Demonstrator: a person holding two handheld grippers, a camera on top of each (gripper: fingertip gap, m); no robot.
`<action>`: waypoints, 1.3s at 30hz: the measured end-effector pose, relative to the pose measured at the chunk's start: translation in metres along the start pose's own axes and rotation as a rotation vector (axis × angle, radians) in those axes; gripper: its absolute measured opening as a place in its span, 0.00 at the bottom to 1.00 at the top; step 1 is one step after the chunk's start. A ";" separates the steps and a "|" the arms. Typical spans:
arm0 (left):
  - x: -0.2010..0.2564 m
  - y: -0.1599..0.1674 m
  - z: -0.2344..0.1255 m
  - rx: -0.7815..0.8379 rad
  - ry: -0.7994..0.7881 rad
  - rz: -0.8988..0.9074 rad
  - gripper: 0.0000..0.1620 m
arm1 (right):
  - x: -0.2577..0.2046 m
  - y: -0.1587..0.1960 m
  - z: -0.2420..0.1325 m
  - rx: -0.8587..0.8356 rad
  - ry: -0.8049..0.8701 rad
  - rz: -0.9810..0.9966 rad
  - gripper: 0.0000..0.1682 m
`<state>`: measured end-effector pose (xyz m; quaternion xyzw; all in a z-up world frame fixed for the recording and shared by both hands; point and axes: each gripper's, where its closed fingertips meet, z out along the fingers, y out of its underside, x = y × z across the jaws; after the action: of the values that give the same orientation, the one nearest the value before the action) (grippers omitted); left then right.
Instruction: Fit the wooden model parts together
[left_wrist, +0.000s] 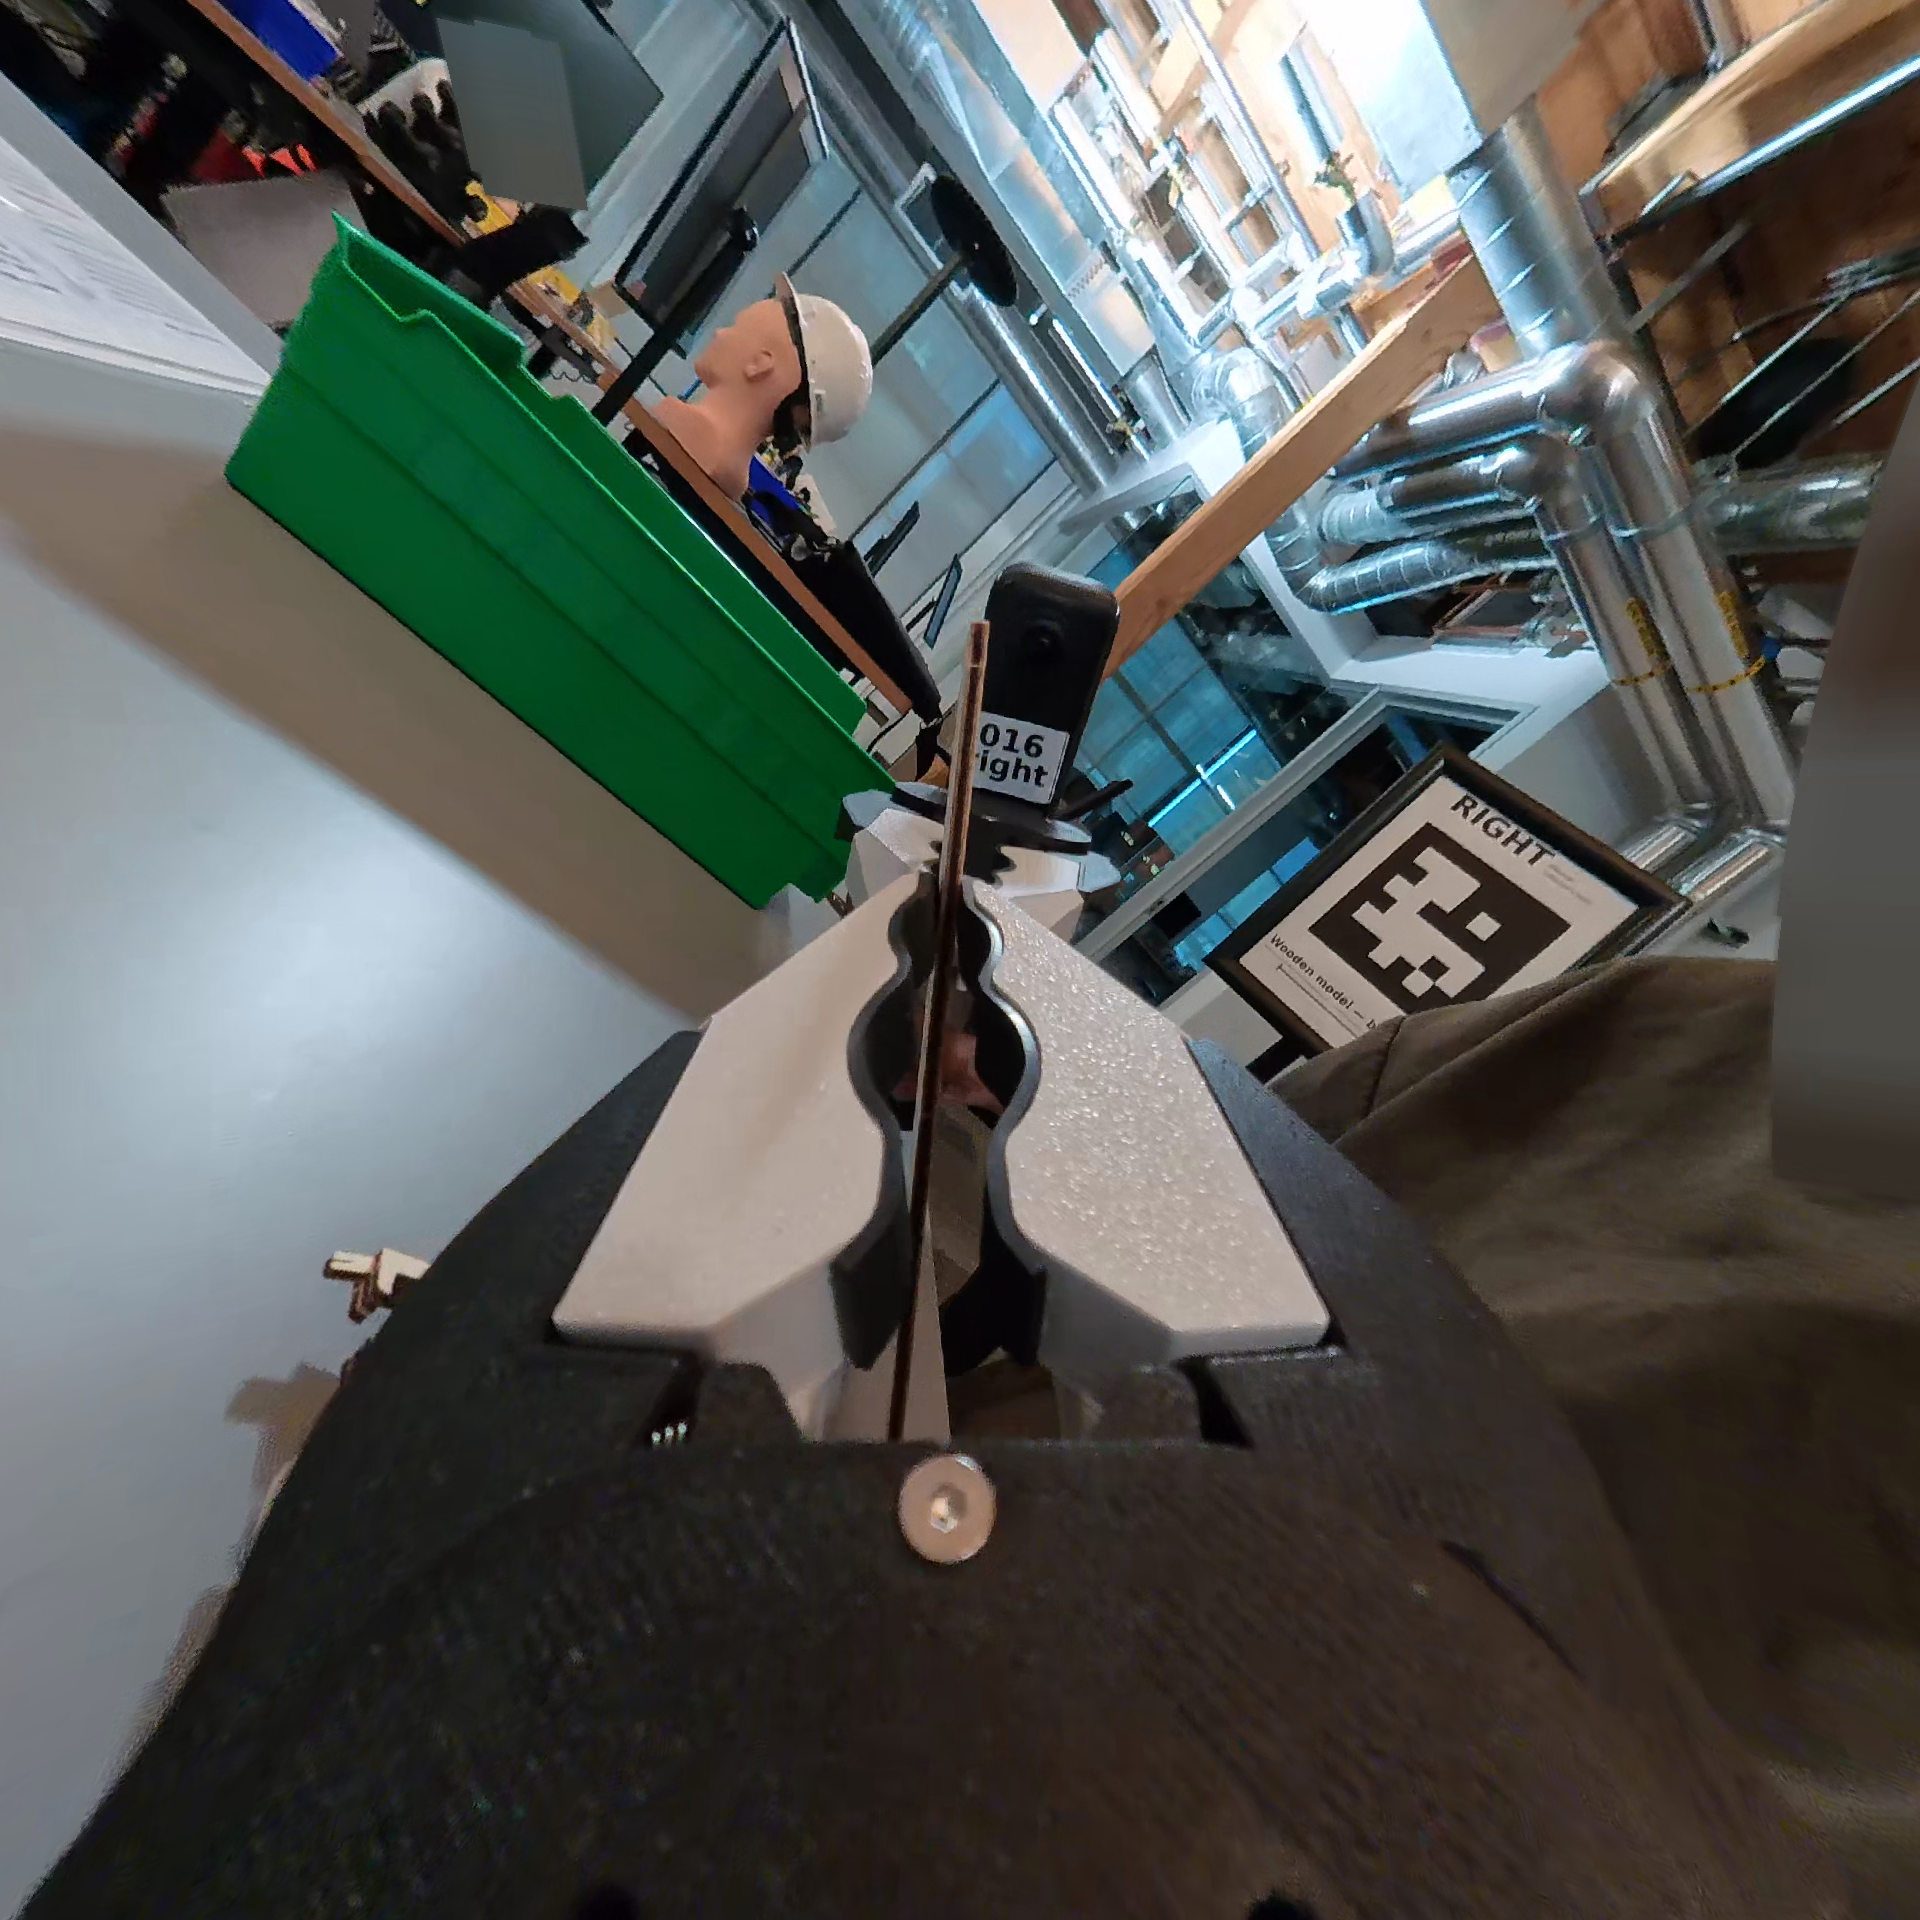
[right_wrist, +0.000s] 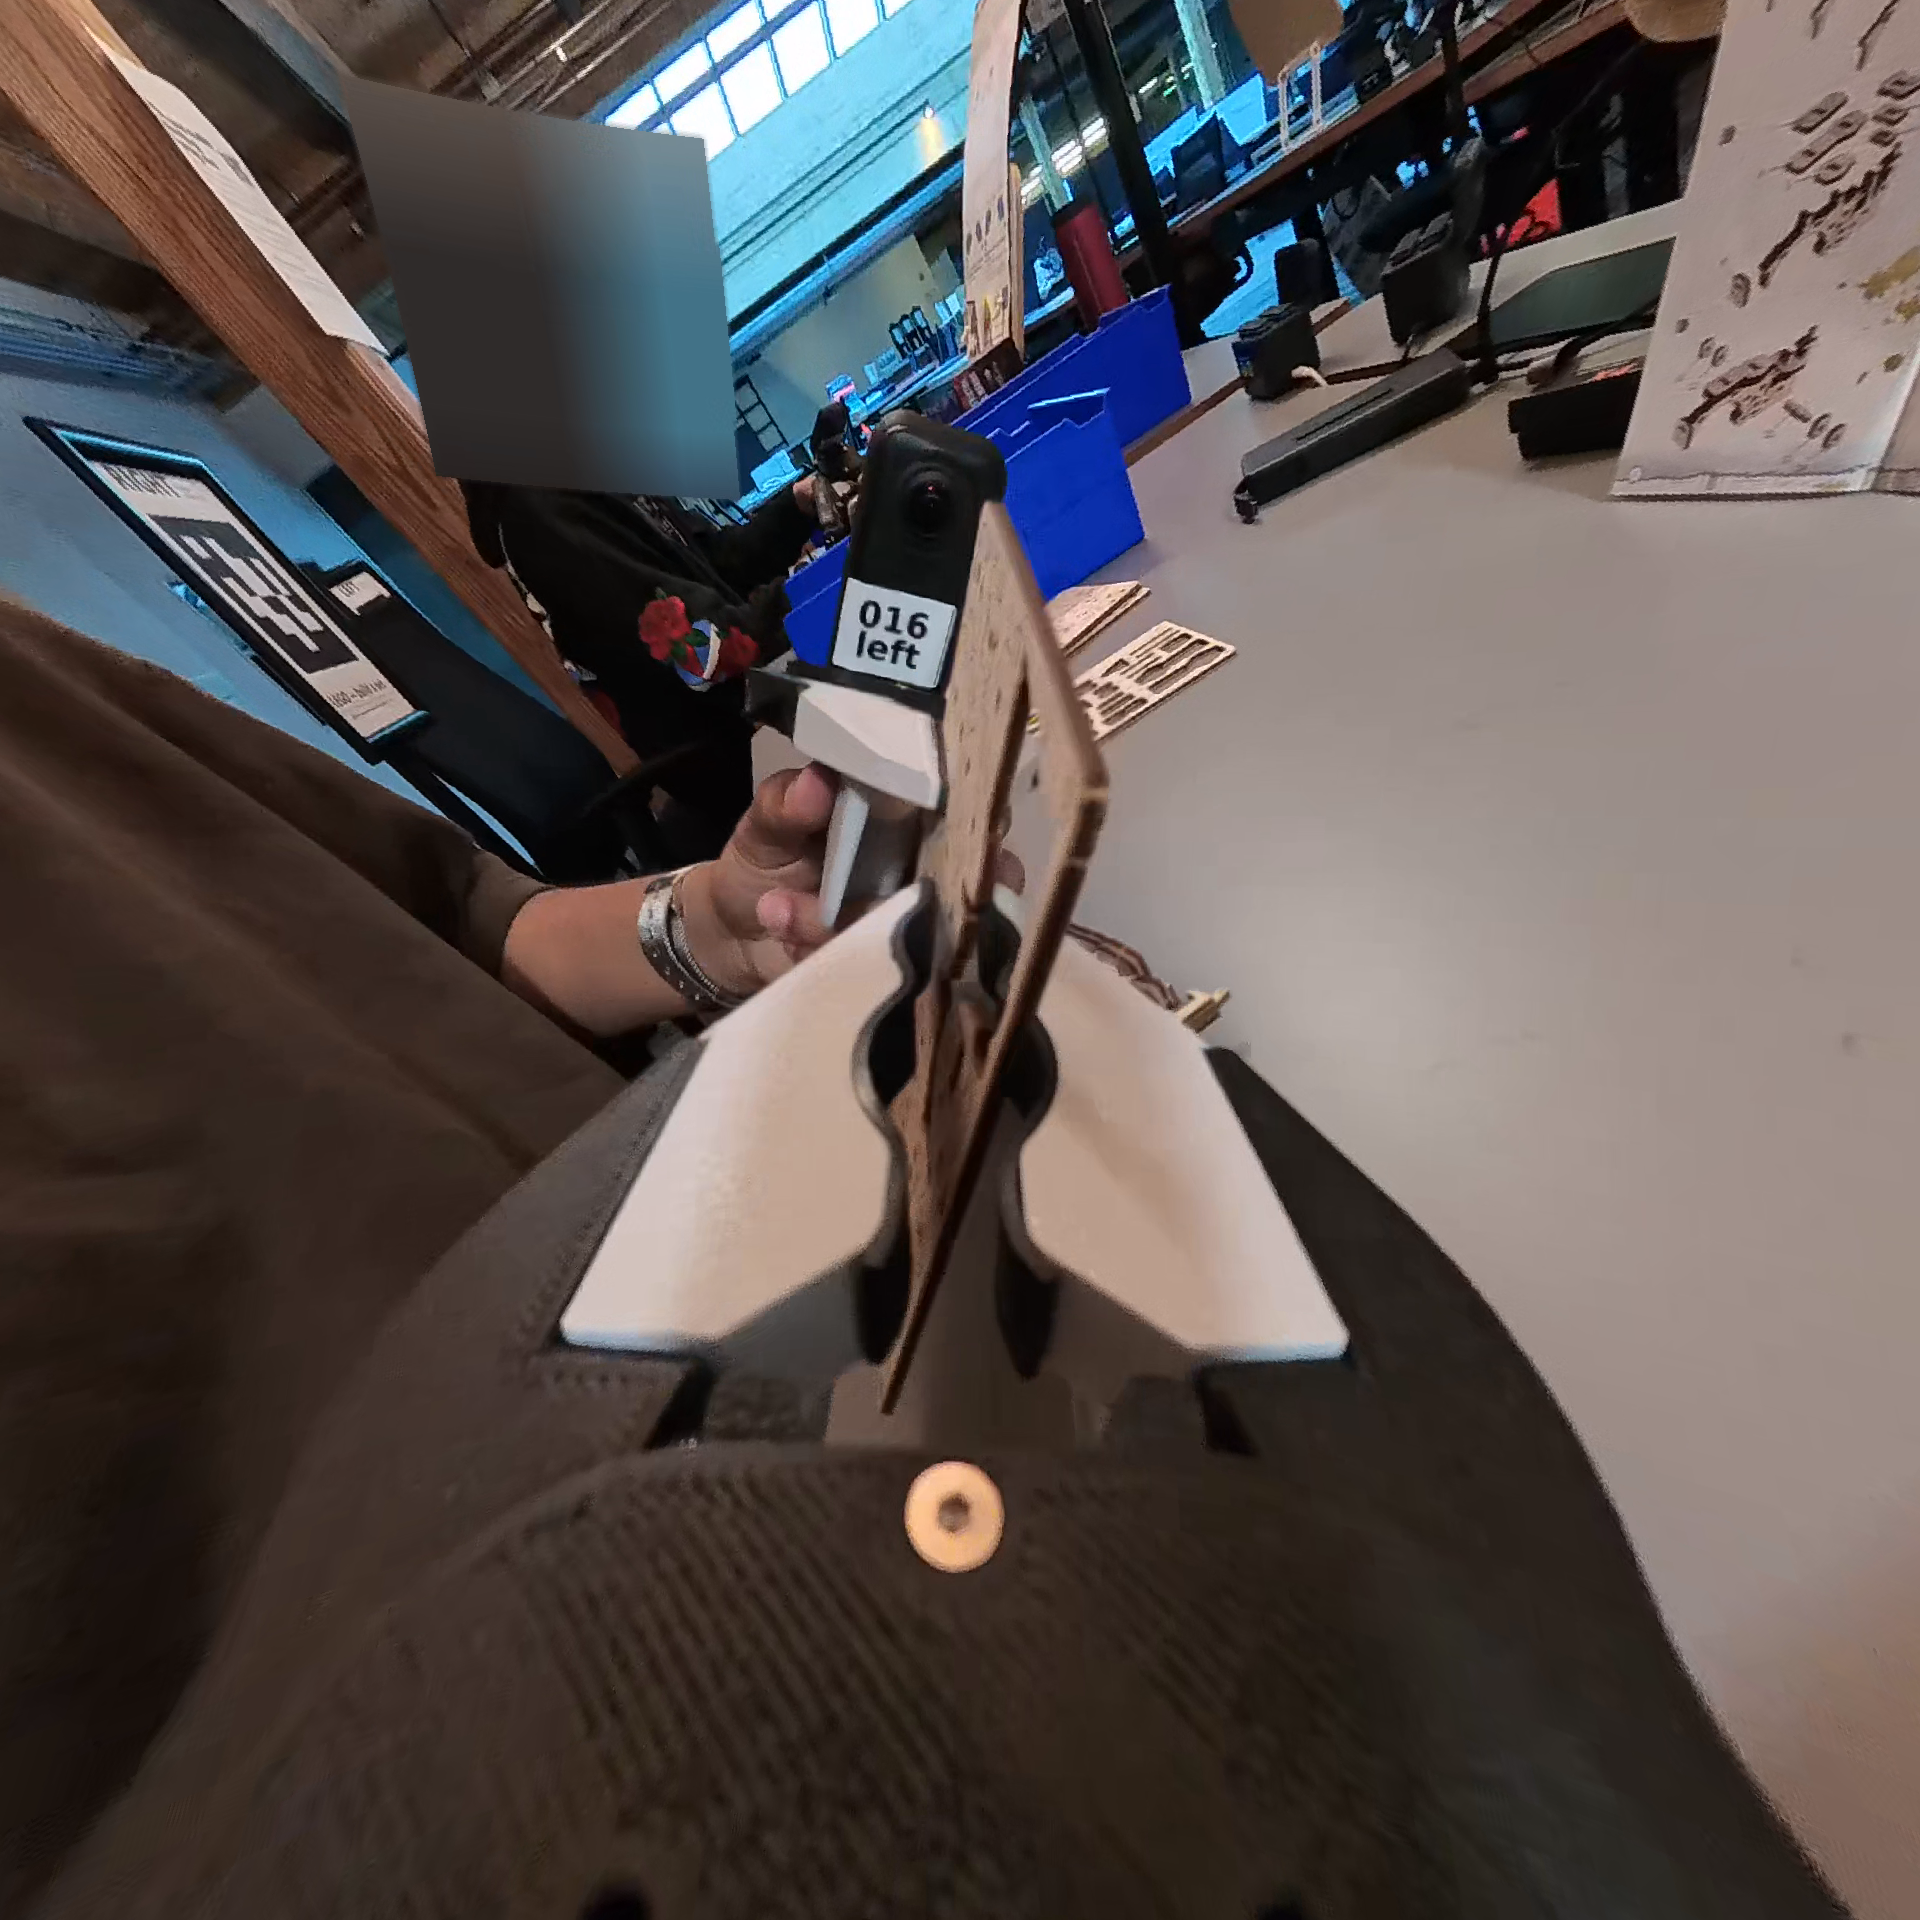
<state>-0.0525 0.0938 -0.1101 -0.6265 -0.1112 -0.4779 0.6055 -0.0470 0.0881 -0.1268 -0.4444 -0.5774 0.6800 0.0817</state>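
Left wrist view shows the left gripper (left_wrist: 940, 1049) closed on a thin wooden sheet (left_wrist: 948, 935), seen almost edge-on as a dark line that runs up between the two white fingers (left_wrist: 769, 1132); the right gripper (left_wrist: 971, 862) faces it from the far side, just behind the same sheet. Right wrist view shows the right gripper (right_wrist: 951, 1049) also clamped on this wooden sheet (right_wrist: 1003, 727), a pale laser-cut panel with small cut shapes in it, held upright above the grey table (right_wrist: 1455, 935); the left gripper (right_wrist: 894, 748), with a person's hand (right_wrist: 758, 883) on its handle, meets the panel from the opposite side. My judgement is that both grippers pinch the one panel so that it stays stiff in the air and a part can be pressed out or lined up; the sheet is thin and could bend or snap if one side twists. More cut sheets (right_wrist: 1143, 675) lie flat on the table further back, beside the blue bins (right_wrist: 1060, 457), and a small wooden piece (left_wrist: 374, 1276) lies on the table near the left gripper; a green bin (left_wrist: 499, 582) stands behind.
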 end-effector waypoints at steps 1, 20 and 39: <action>0.001 0.002 0.002 -0.006 -0.001 0.005 0.01 | 0.000 0.000 0.000 0.001 0.002 -0.003 0.03; -0.020 -0.018 -0.016 0.099 -0.138 0.007 0.05 | 0.007 0.026 0.008 -0.120 0.002 0.161 0.01; -0.023 0.008 -0.002 -0.055 -0.143 0.003 0.00 | 0.035 -0.026 -0.026 0.145 0.254 -0.010 0.39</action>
<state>-0.0593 0.1004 -0.1329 -0.6758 -0.1403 -0.4339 0.5791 -0.0601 0.1365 -0.1202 -0.5169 -0.5138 0.6579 0.1897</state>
